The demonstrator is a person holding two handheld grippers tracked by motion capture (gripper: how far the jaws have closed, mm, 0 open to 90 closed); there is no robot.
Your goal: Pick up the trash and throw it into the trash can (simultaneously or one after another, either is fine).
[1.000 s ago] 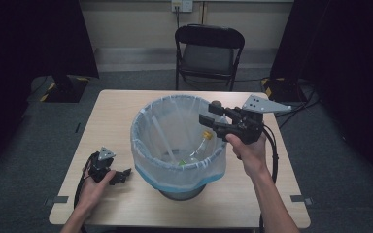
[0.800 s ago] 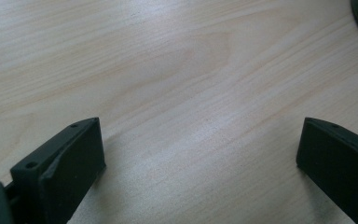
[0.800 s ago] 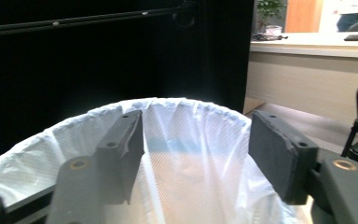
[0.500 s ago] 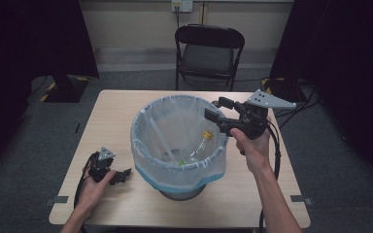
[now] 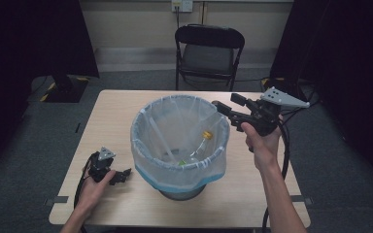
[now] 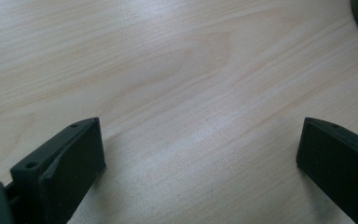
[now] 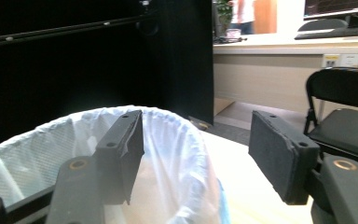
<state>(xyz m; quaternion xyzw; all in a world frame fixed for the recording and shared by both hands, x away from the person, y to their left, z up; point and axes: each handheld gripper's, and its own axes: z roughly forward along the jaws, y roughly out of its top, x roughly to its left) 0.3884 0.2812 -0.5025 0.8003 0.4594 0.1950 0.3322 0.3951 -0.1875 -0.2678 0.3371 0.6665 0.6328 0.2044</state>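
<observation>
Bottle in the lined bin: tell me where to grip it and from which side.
Grip the bottle at its neck, just below the yellow cap, coming straight down through the bin's open top. It lies tilted against the bag, cap end highest, so the neck is probably the easiest part to reach.

Office, desk (image 7: 289,44), monitor (image 7: 338,14), folding chair (image 5: 209,53)

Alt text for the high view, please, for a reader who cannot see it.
A bin lined with a clear bag stands on a wooden table, a bottle with a yellow cap lying inside. The right gripper hovers empty at the bin's far right rim, jaws apart, while the left gripper rests on the table beside the bin.
</observation>
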